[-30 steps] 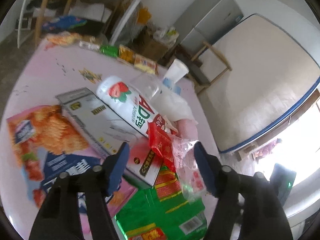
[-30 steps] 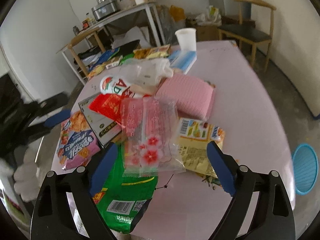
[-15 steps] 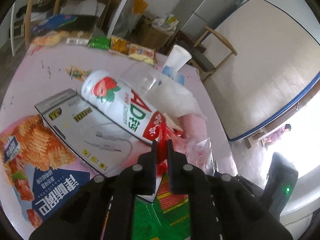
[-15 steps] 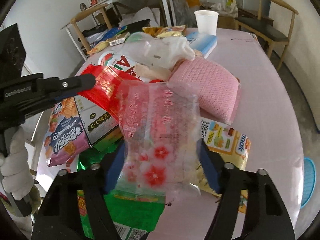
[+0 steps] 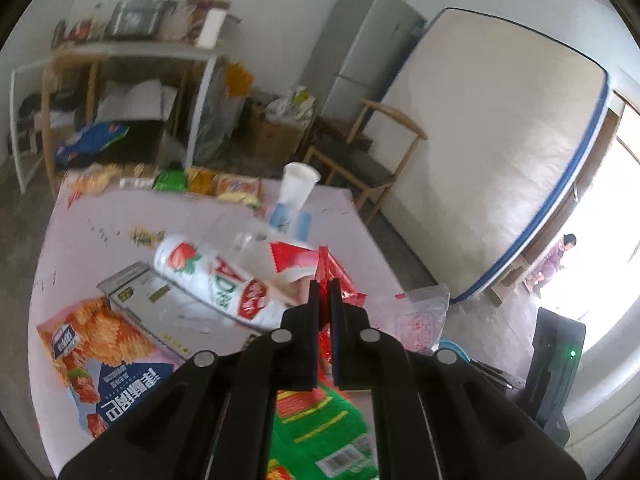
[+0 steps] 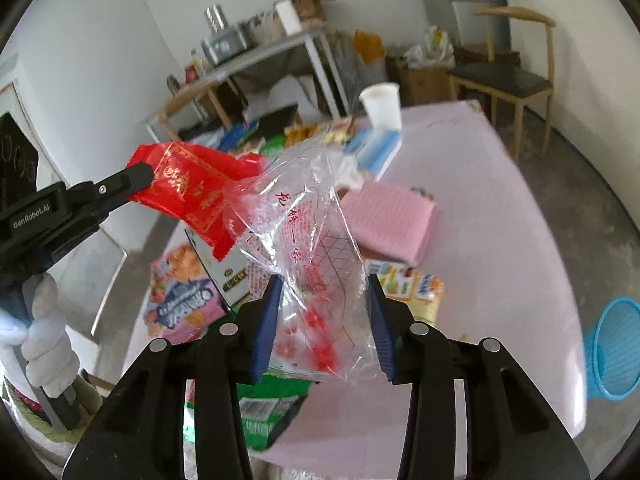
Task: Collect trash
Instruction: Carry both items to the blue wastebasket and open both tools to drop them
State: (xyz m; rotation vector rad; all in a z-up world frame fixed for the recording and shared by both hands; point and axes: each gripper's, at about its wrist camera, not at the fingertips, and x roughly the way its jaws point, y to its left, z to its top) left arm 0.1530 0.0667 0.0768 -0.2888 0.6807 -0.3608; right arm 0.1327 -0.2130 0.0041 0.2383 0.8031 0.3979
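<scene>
Trash covers most of the pink table, and nearly all of it is yet to be collected, so the job looks barely begun. Going down in size: a green snack bag lies at the table's near edge at six o'clock, an orange chip bag sprawls at eight o'clock in the left view, a grey box lies beside it with a strawberry drink bottle across it, a pink cloth pad sits near the centre, and a paper cup stands at twelve o'clock. A blue basket waits on the floor at three o'clock, well apart from the pile; nothing shows inside it from here. Two pieces are lifted clear of the heap. The right gripper has just been closing, its fingers at middling width around a clear printed plastic bag, whose crumpled lower part fills the gap. The left gripper has its fingers pinched nearly together on a red foil wrapper. Both pieces have yet to reach the basket.
</scene>
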